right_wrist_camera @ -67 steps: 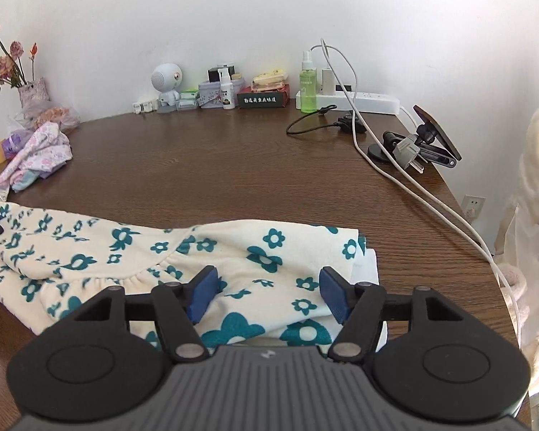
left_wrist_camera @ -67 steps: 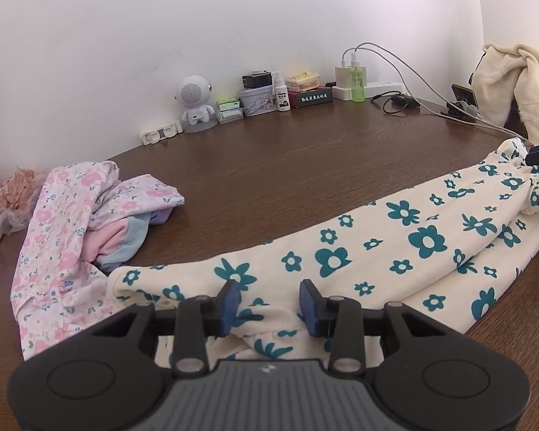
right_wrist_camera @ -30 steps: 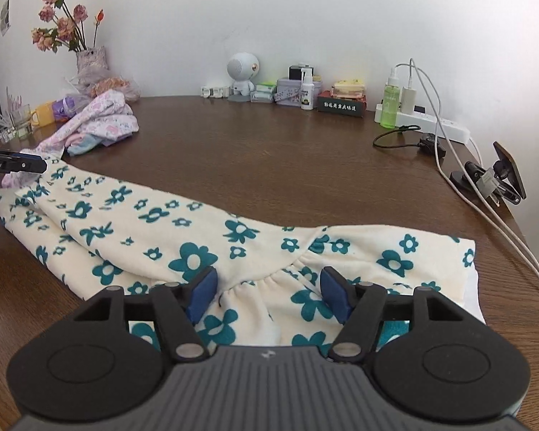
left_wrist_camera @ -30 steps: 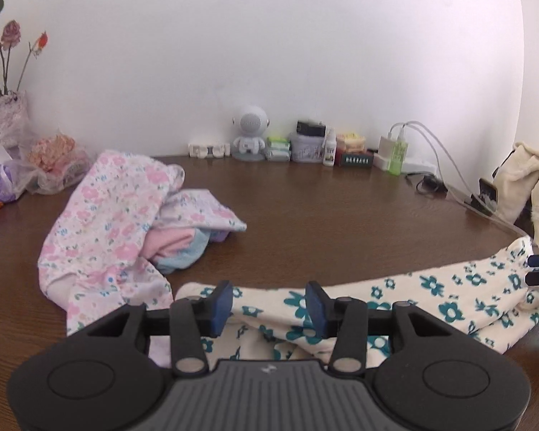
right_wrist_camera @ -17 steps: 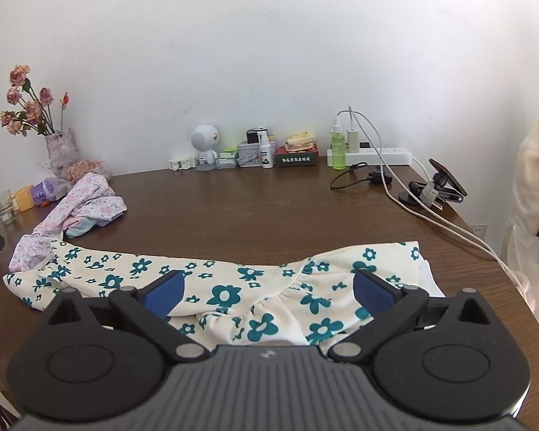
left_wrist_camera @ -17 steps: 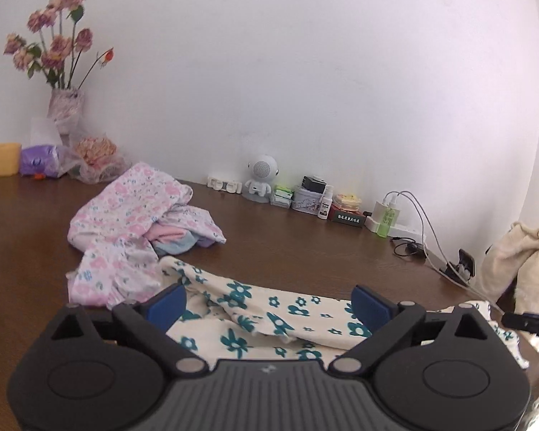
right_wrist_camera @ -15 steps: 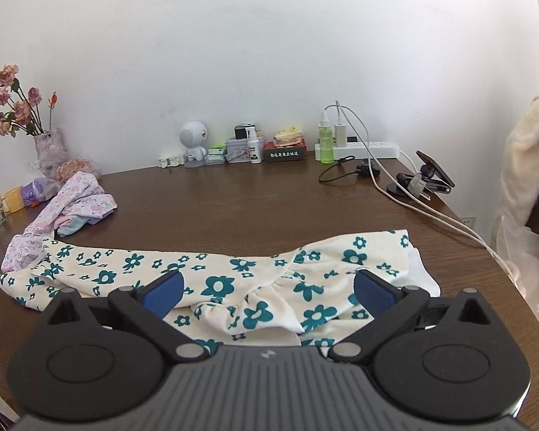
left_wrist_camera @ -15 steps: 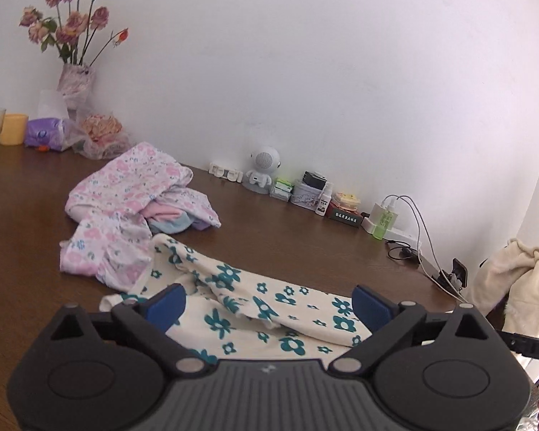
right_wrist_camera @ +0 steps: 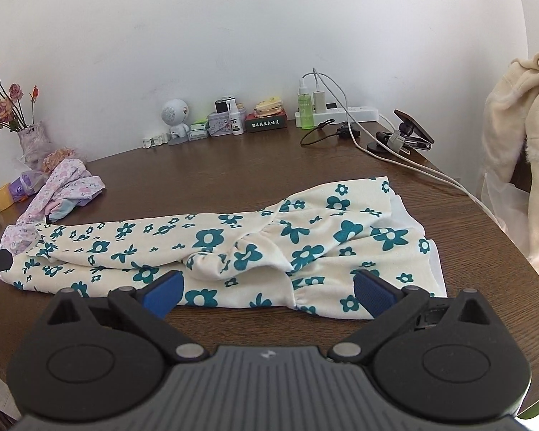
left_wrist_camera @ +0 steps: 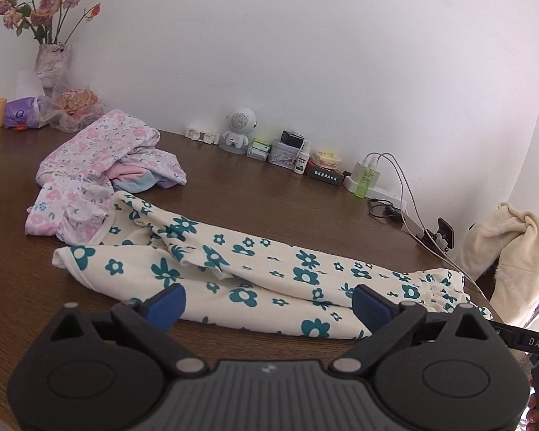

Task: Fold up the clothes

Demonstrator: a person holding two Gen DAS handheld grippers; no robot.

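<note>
A cream garment with teal flowers (left_wrist_camera: 233, 273) (right_wrist_camera: 233, 240) lies in a long rumpled band across the brown table (left_wrist_camera: 269, 208). My left gripper (left_wrist_camera: 269, 303) hovers open just short of its near edge, blue pads wide apart and nothing between them. At the garment's other end my right gripper (right_wrist_camera: 267, 292) is likewise open and empty, a little back from the cloth. A pink floral pile of clothes (left_wrist_camera: 97, 172) (right_wrist_camera: 59, 190) touches the garment's left end.
Along the wall stand a vase of dried roses (left_wrist_camera: 50, 54), a white robot toy (left_wrist_camera: 239, 129), small boxes and bottles, a power strip (right_wrist_camera: 341, 115) with trailing cables and a phone holder (right_wrist_camera: 406, 136). A cream fleece (right_wrist_camera: 514, 143) hangs at the right.
Both grippers let go of the floral garment, opened wide and pulled back from it. The garment now lies loose on the table.
</note>
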